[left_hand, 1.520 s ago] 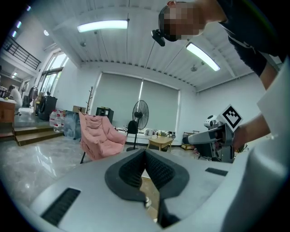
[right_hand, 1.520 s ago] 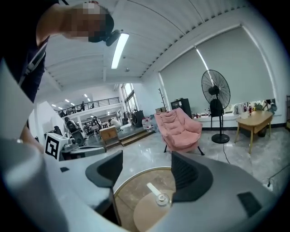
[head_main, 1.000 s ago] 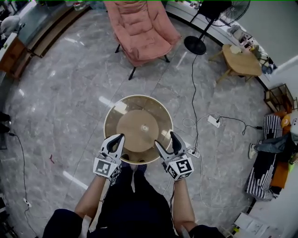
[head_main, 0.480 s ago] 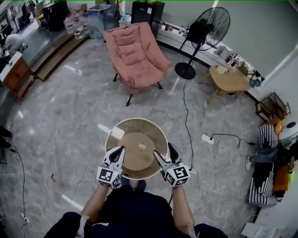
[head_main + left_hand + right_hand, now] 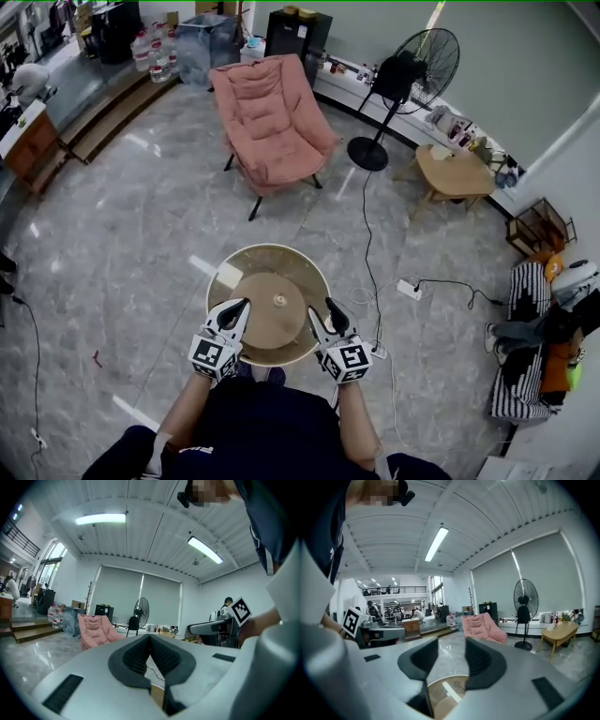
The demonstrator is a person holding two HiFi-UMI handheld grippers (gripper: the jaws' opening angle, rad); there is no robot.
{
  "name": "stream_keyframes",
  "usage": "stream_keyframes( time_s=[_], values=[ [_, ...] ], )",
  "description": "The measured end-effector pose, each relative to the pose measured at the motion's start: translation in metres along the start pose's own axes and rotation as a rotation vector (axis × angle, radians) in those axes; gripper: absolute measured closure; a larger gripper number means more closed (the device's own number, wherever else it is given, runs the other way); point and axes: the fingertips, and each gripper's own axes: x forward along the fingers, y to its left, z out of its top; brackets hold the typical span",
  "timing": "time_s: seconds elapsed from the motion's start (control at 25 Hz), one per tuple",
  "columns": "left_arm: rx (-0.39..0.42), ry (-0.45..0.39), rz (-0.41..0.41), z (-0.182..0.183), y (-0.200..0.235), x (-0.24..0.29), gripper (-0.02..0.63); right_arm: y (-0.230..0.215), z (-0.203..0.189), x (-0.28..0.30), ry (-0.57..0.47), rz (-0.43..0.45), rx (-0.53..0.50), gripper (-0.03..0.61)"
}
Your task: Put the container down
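Note:
A round, see-through amber container [image 5: 272, 302] hangs over the grey marble floor in front of me, one gripper at each side of its near rim. My left gripper [image 5: 234, 315] has its pads meeting at the tips [image 5: 150, 637], and a strip of the container's rim [image 5: 157, 696] is pinched low between the jaws. My right gripper [image 5: 321, 321] is closing. A gap still shows between its pads [image 5: 451, 644], and the thin rim [image 5: 450, 693] passes between them without either pad pressing on it.
A pink lounge chair [image 5: 272, 117] stands ahead, with a black floor fan [image 5: 412, 66] and a small wooden table [image 5: 459, 173] to its right. A power strip [image 5: 409, 289] with cables lies on the floor right of the container. My legs are below it.
The container and both grippers look smaller and sit a little lower in the view, and more of the room shows ahead. The right gripper's jaws have narrowed round the rim.

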Motion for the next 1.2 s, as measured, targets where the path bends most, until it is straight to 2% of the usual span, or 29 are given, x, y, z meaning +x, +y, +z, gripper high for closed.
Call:
stream_keyframes(
  time_s=[0.04,0.08,0.16,0.36,0.52,0.8,0.92,1.08,1.2],
  values=[
    [0.0,0.0,-0.004,0.0,0.0,-0.001,0.589,-0.003,0.003,-0.002,-0.014,-0.025,0.009,0.438],
    [0.002,0.001,-0.005,0.001,0.0,-0.002,0.589,-0.006,0.007,-0.004,-0.028,-0.041,0.024,0.516],
    [0.0,0.0,-0.003,0.002,0.001,-0.005,0.589,-0.006,0.011,-0.006,-0.044,-0.039,0.055,0.549],
    [0.013,-0.017,-0.01,0.011,0.001,-0.009,0.589,0.002,0.02,-0.008,-0.053,-0.022,0.001,0.552],
    [-0.002,-0.062,-0.011,0.016,0.007,-0.019,0.589,0.013,0.02,-0.008,-0.061,-0.025,-0.034,0.552],
    [0.005,-0.04,-0.003,0.019,0.009,-0.018,0.589,0.017,0.016,-0.009,-0.015,-0.013,-0.049,0.552],
    [-0.003,-0.039,-0.024,0.02,0.007,-0.018,0.589,0.019,0.011,-0.009,-0.005,-0.015,-0.039,0.552],
    [0.002,-0.031,-0.045,0.018,0.001,-0.019,0.589,0.02,0.008,-0.012,0.0,-0.013,-0.025,0.552],
    [0.001,-0.02,-0.046,0.016,0.0,-0.018,0.589,0.022,0.013,-0.015,-0.019,-0.016,-0.058,0.552]
  ],
)
